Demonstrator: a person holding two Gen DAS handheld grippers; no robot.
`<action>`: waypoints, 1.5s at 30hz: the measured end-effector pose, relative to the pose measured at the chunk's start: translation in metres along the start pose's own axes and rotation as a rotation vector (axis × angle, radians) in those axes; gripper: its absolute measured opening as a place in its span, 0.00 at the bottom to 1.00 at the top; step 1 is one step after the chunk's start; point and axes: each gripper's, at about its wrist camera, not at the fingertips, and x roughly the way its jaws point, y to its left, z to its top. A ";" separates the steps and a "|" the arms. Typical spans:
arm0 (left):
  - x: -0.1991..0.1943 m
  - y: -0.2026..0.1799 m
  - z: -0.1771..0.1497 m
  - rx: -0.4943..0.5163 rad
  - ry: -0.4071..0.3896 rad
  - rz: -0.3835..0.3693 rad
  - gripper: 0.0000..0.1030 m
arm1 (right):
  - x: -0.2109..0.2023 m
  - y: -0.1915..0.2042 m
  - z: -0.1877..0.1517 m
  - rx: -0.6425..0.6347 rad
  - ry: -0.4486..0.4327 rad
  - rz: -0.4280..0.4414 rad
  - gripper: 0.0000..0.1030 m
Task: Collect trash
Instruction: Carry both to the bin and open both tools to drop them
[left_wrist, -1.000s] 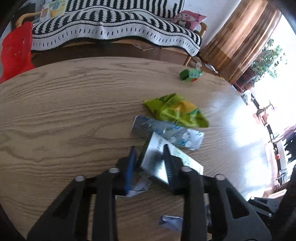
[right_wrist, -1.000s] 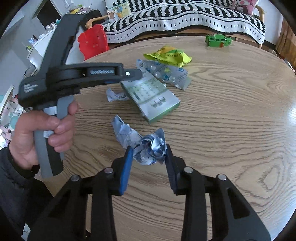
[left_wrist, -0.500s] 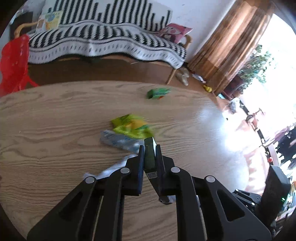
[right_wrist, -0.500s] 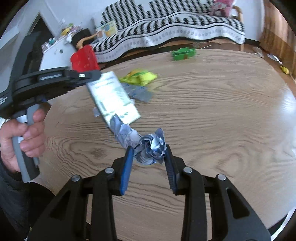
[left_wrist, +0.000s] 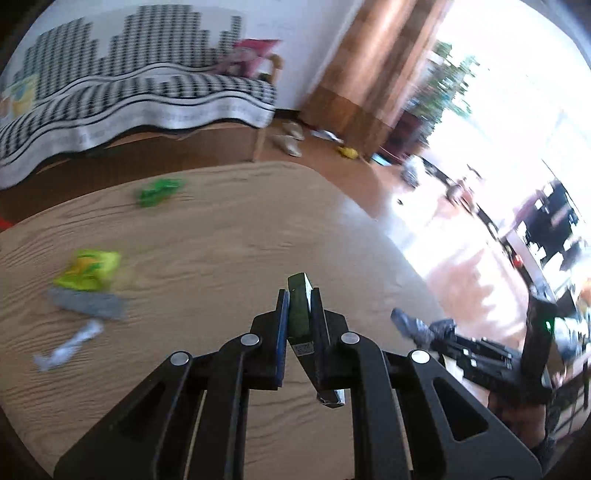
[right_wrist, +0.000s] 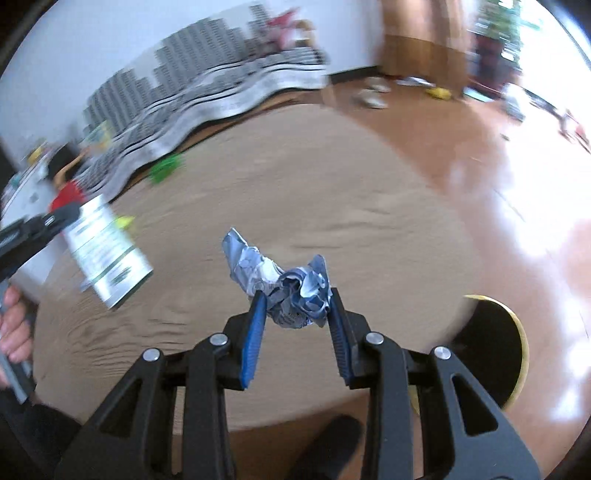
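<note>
My left gripper (left_wrist: 300, 299) is shut on a flat white-and-green box (left_wrist: 299, 314), held edge-on above the round wooden table (left_wrist: 221, 240). The box also shows in the right wrist view (right_wrist: 105, 251), at the left. My right gripper (right_wrist: 295, 302) is shut on a crumpled blue-and-silver wrapper (right_wrist: 291, 288), lifted over the table; it shows in the left wrist view (left_wrist: 417, 326) too. On the table lie a yellow-green snack bag (left_wrist: 88, 269), a flat silver wrapper (left_wrist: 90, 304) and a small twisted silver scrap (left_wrist: 68, 349).
A green toy (left_wrist: 159, 190) sits near the table's far edge. A black bin with a yellow rim (right_wrist: 491, 350) stands on the floor past the table's right edge. A sofa with a black-and-white throw (left_wrist: 129, 96) is behind.
Both grippers have lifted their trash off the table and swung to the right. The bin has come into the right wrist view. The views are blurred by motion.
</note>
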 end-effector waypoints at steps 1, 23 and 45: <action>0.009 -0.019 -0.002 0.025 0.010 -0.021 0.11 | -0.003 -0.018 -0.002 0.029 -0.002 -0.029 0.33; 0.125 -0.259 -0.072 0.370 0.159 -0.303 0.11 | -0.008 -0.214 -0.054 0.323 0.134 -0.359 0.33; 0.162 -0.277 -0.085 0.374 0.188 -0.301 0.11 | -0.037 -0.227 -0.050 0.428 0.017 -0.389 0.69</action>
